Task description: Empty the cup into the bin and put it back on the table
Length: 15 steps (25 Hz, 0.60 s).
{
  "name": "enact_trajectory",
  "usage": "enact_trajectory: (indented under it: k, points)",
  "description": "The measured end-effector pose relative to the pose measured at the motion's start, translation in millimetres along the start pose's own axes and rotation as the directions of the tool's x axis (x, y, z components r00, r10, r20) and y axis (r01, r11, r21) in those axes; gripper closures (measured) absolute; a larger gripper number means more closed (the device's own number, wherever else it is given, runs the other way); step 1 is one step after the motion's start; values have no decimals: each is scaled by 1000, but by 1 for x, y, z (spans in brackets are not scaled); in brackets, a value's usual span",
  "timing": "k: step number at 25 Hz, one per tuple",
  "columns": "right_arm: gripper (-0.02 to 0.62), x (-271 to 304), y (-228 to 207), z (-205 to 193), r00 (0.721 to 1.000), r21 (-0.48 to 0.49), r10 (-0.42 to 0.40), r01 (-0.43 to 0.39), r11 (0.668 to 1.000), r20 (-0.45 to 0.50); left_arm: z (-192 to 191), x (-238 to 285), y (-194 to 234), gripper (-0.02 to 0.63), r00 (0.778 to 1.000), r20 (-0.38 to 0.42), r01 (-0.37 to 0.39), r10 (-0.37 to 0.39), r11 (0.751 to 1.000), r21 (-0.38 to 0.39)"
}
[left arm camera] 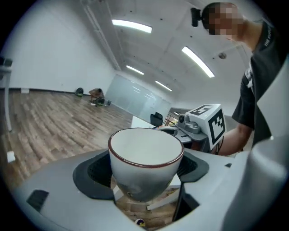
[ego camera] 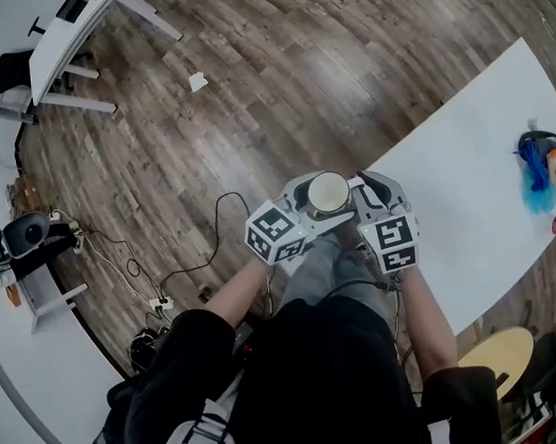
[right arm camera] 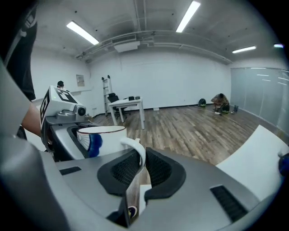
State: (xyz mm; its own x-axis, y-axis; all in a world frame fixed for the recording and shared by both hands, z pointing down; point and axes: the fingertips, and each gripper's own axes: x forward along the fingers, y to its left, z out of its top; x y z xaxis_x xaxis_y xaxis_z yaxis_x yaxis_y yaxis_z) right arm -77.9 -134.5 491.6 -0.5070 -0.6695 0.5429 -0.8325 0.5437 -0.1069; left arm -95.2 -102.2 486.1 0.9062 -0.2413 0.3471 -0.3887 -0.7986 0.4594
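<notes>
Clamps white, brown-rimmed ceramic cup (ego camera: 329, 193) by the body in left gripper (left arm camera: 145, 175), pinches its handle (right arm camera: 135, 151) in nearly closed right gripper (right arm camera: 140, 169). Holds it upright just beside edge of white table (ego camera: 464, 186), right gripper nearer.

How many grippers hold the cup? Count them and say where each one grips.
2. The left gripper clamps the cup around its body; the right gripper pinches the handle. No other gripper is in view.
</notes>
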Motion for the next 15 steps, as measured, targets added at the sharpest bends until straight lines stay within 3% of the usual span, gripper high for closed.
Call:
enact_trajectory:
  k: [3, 5, 7, 11, 15]
  points:
    - [545, 52, 11, -7, 984, -15, 82, -86, 996, -160, -15, -13, 45, 216, 999, 25, -23, 28, 979, -203]
    - [545, 82, 13, -13, 954, -17, 117, -127, 992, -275, -23, -16, 73, 216, 999, 42, -16, 31, 944, -329]
    - [545, 109, 13, -21, 914, 0, 141, -153, 988, -380, -32, -16, 97, 216, 998, 60, 5, 24, 895, -447]
    - [545, 147, 10, -41, 807, 13, 161, -187, 982, -568, -52, -11, 133, 216, 994, 108, 70, 1, 758, -649]
    - [545, 173, 11, -61, 671, 11, 170, -234, 972, -722, -72, -6, 152, 216, 987, 161, 139, -15, 591, -795]
